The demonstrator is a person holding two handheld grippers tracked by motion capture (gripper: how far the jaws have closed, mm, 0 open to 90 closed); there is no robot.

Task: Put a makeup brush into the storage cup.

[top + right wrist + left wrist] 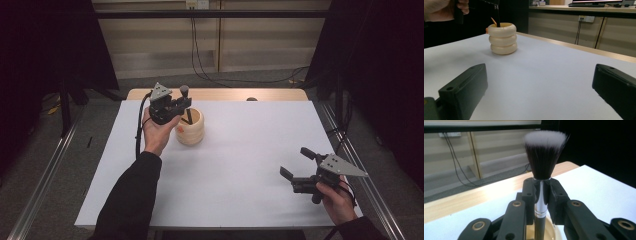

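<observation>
While the left gripper (176, 106) hangs over the far left part of the white table (240, 165), its jaws are clamped on the silver band of a makeup brush (541, 192), bristles up.

Brush: dark handle, dark bristles with pale tips; upright, its lower end reaching down into the holder (190, 128).

Holder: cream, shaped like three stacked rings, open at the top; stands on the table directly below the left gripper. An orange bit shows at its rim in the right gripper view; what it is cannot be told.

Right gripper (296, 164): near the right front corner of the table, well apart from the holder, jaws spread wide with nothing between them, just above the table top.

Table: white top, a strip of pale wood along its far edge.

Surroundings: black curtains to either side, cables trailing down the back wall to the floor.
</observation>
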